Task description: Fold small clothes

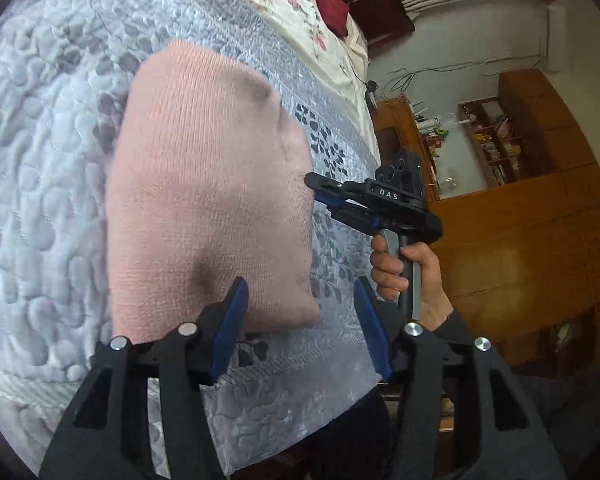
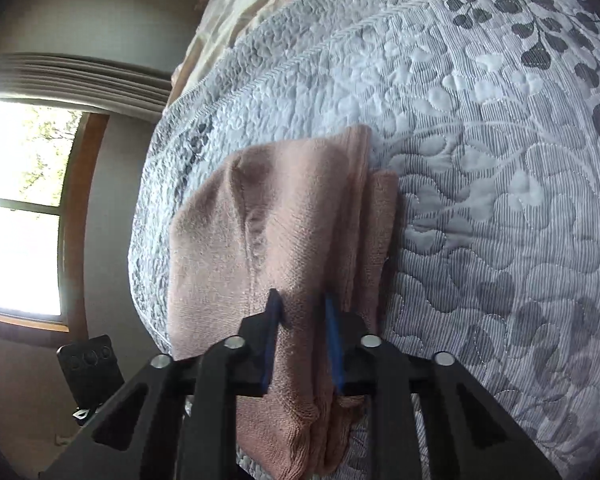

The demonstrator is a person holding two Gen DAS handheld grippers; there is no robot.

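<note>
Knit lies folded on our quilt; our right gripper pinches its near edge for steadying, while our left gripper gapes empty.

A pink knit garment lies folded on a grey quilted bedspread patterned with leaves, its layered edges stacked along the right side. The right gripper has its two blue-padded fingers set around a bunched fold of the knit at its near end, the fabric filling the gap between them (whether it is truly pinched cannot be told). Beyond the bedspread lies a pale floral sheet. At left, a bright wood-framed window sits under pleated curtains.
</note>
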